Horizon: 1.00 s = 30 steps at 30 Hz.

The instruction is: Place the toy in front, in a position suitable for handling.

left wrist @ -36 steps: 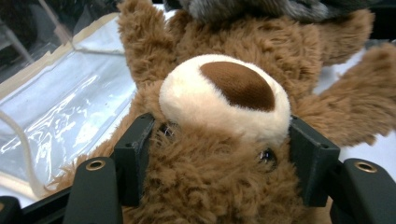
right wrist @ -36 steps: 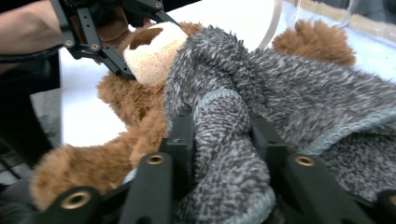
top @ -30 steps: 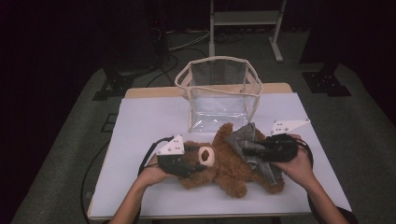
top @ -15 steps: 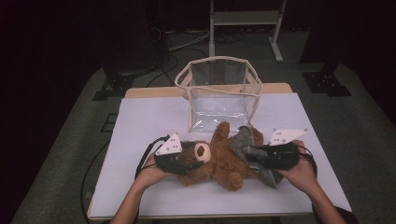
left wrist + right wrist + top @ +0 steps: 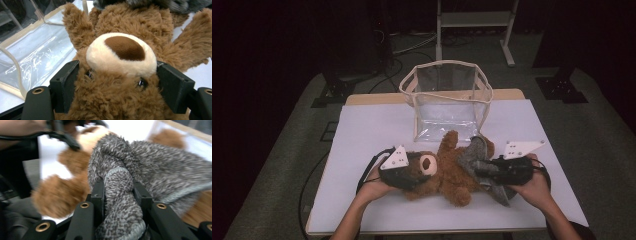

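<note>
Now I'm loosening my left gripper (image 5: pixel 408 174) around the teddy bear (image 5: pixel 447 170)'s head, right gripper (image 5: pixel 484 169) clamping the grey sweater (image 5: pixel 140 167) beside it; next, pull it off.

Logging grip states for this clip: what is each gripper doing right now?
Left gripper: jaws have just been opening, teddy bear's head still between them.
Right gripper: shut on the grey knit garment.

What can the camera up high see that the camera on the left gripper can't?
High view alone: the person's hands, the right gripper clamped on the grey knitted cloth, and the whole table. Left gripper view alone: close up, its black jaws have just been opening, the bear's head between them. Both: the brown teddy bear and the clear bag.
</note>
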Each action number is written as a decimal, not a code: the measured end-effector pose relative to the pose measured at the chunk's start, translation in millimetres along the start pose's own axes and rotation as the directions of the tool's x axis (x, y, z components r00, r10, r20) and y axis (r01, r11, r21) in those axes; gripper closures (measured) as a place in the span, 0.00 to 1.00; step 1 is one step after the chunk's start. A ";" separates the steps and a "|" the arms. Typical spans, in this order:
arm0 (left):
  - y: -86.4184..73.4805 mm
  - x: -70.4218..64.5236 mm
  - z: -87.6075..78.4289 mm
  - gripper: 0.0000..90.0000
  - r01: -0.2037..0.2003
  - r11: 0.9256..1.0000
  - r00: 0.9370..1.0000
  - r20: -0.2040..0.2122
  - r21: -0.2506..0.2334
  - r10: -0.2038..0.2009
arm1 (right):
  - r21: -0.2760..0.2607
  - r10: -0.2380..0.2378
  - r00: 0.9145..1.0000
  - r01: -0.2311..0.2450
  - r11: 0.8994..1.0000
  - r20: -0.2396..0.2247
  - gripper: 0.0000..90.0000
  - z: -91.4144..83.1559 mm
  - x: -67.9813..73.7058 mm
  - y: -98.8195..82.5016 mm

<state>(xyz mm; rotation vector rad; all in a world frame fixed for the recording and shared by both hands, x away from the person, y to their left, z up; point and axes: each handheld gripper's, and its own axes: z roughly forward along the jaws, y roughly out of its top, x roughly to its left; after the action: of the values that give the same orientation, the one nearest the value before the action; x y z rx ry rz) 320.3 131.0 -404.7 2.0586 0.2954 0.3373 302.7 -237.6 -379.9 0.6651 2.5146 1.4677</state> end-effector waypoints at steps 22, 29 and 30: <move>2.5 1.1 -0.2 0.23 -0.006 0.999 1.000 0.012 0.034 0.006 | 0.000 0.055 0.998 -0.055 0.998 -0.007 0.74 -22.4 5.6 -21.7; 3.7 -1.5 2.0 0.22 -0.018 0.999 1.000 0.021 0.035 0.018 | -0.022 -0.018 0.998 0.017 1.000 -0.058 0.74 5.9 11.6 5.6; 3.3 -1.5 1.3 0.22 -0.019 0.999 1.000 0.020 0.038 0.018 | -0.017 -0.017 0.998 0.016 1.000 -0.063 0.74 7.7 11.1 4.2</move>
<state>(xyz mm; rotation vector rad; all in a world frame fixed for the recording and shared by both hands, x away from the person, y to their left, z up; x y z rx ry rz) 319.6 127.8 -402.6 2.1018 0.2731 0.3248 296.8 -224.8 -379.3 0.6036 2.5453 1.5257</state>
